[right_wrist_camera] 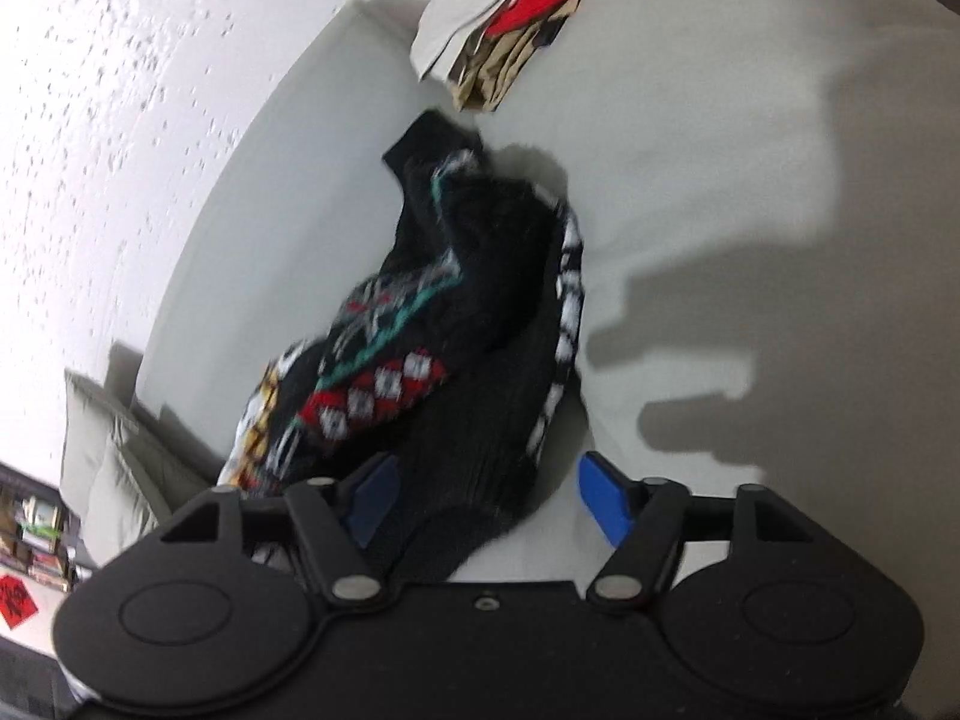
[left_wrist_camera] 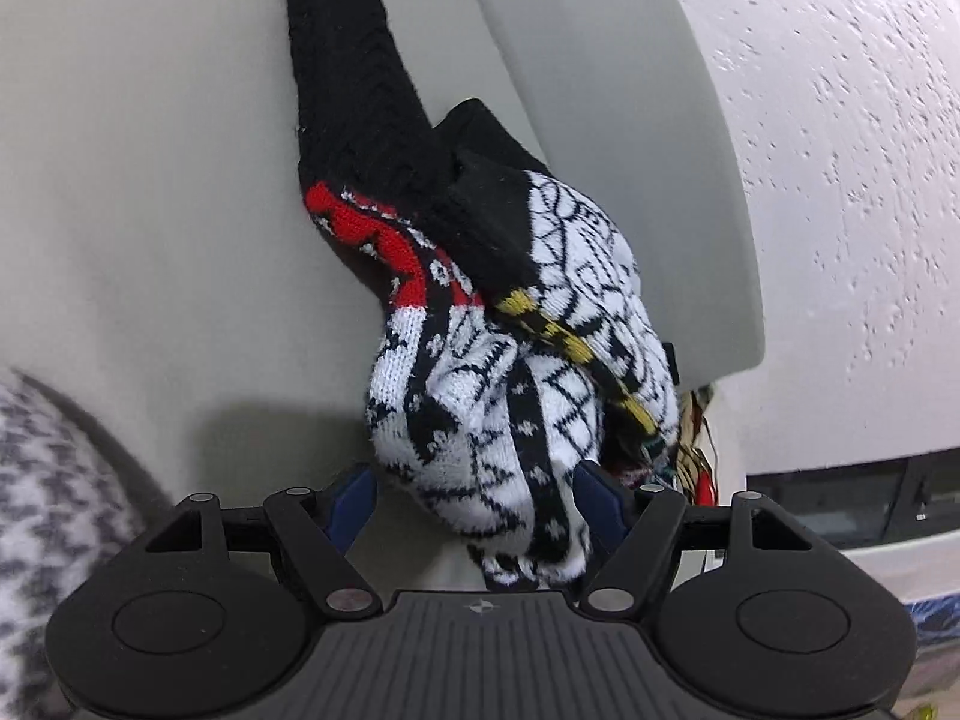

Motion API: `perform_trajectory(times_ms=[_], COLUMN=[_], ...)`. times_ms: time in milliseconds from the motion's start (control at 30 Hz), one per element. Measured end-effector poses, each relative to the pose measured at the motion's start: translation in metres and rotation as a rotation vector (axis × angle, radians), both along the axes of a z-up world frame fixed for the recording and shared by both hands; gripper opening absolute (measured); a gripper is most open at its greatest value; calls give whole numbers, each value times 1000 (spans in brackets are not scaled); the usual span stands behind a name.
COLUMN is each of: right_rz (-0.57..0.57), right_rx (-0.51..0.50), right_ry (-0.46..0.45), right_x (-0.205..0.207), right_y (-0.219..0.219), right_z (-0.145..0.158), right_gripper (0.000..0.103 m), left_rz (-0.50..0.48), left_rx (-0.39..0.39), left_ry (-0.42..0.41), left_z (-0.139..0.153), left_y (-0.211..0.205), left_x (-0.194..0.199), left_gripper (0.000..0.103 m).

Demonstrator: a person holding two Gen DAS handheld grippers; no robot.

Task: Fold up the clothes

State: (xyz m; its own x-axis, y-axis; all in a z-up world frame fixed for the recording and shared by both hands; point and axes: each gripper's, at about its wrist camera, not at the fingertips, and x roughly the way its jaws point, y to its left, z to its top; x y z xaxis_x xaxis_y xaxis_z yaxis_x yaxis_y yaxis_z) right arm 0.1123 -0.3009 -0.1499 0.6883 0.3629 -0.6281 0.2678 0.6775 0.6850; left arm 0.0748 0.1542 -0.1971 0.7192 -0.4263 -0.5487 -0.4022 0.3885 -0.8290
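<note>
A knitted sweater (left_wrist_camera: 480, 312) lies bunched on a grey sofa seat (left_wrist_camera: 150, 210). It is black with white, red and yellow patterned bands, and a black sleeve (left_wrist_camera: 348, 60) runs away from me. My left gripper (left_wrist_camera: 477, 501) is open, its blue pads (left_wrist_camera: 354, 501) spread wide, and the white patterned bunch fills the gap between them. In the right wrist view the same sweater (right_wrist_camera: 474, 312) appears blurred. My right gripper (right_wrist_camera: 486, 498) is open over its black near edge. The cloth touches the left pad (right_wrist_camera: 375, 495), while the right pad (right_wrist_camera: 603, 495) stands free.
A textured white wall (left_wrist_camera: 840, 150) rises behind the sofa back (left_wrist_camera: 600, 90). Another garment in tan, red and white (right_wrist_camera: 510, 30) lies farther along the seat (right_wrist_camera: 720, 180). Grey cushions (right_wrist_camera: 114, 468) sit at the sofa's end. A grey-white houndstooth fabric (left_wrist_camera: 42, 510) shows at the lower left.
</note>
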Motion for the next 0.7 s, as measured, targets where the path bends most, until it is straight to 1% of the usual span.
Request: perform_trajectory(times_ms=[33,133,300,400,433,467,500,533,567,600,633,667,700], right_rz=[-7,-7,-7,-13,-15,-25,-45,-66,-87,-98,-96,-97,-101], right_rx=[-10,-28,-26,-17,-13,-11,-5,6,18,33,53,78,117], right_ry=[-5,3,50,80,90,102,113,122,132,131,119,98,54], right_x=[5,22,54,73,79,85,88,89,90,92,94,96,98], right_y=[-1,-5,-2,2,3,5,8,10,12,13,15,16,14], right_z=[-3,-15,-36,-48,-52,-57,-60,-62,-63,-59,-46,-31,-7], right_gripper=[55,55,54,54,51,34,24,18,15,15,13,13,13], left_rz=[7,34,22,21,21,8,-6,-21,-44,-55,-63,-65,-67], left_rx=[-15,-74,-52,-34,-25,8,47,85,149,214,277,314,346], left_ry=[12,43,16,13,14,12,10,8,3,-16,-37,-63,-89], left_z=[-5,-20,-22,-24,-25,-20,-14,-8,6,24,43,65,87], left_y=[1,3,1,2,3,4,4,5,8,13,17,23,29], left_x=[2,7,23,32,35,38,41,45,49,56,62,71,80], left_gripper=[64,63,63,55,49,39,33,23,17,14,13,12,12])
